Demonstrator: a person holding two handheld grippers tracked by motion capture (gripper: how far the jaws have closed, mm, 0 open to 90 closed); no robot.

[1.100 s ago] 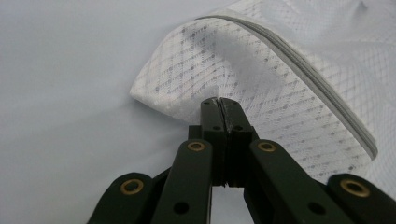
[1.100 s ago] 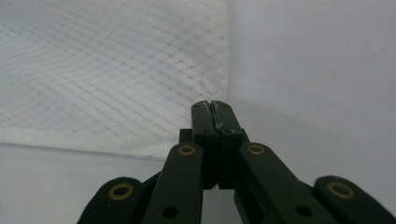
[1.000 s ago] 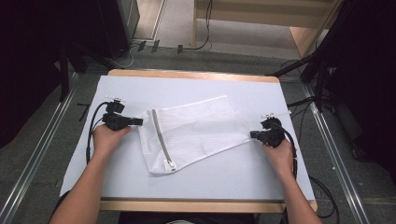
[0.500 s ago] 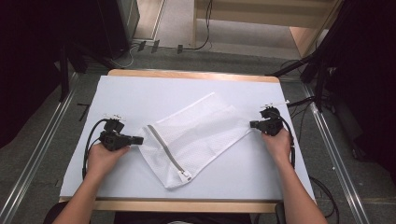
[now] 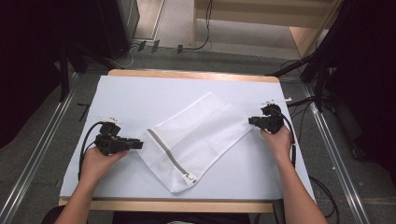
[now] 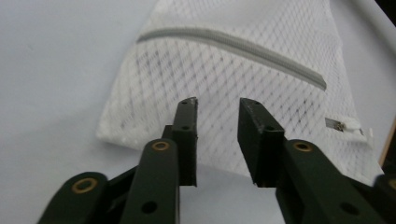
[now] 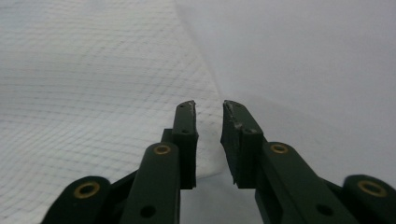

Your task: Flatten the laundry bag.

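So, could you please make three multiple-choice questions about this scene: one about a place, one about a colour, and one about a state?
1. Where does the mesh bag lie?
A. on the white table cover
B. on the floor
C. on a shelf

2. What colour is the bag's zipper?
A. red
B. grey
C. black

3. How do the jaws of the left gripper stand?
A. clamped on the zipper
B. shut on the bag's corner
C. apart, with nothing pressed between them

Answers:
1 A: the high view shows the bag flat on the white table cover.
2 B: a grey strip crosses the white mesh.
3 C: the left gripper view shows a gap between the pads.
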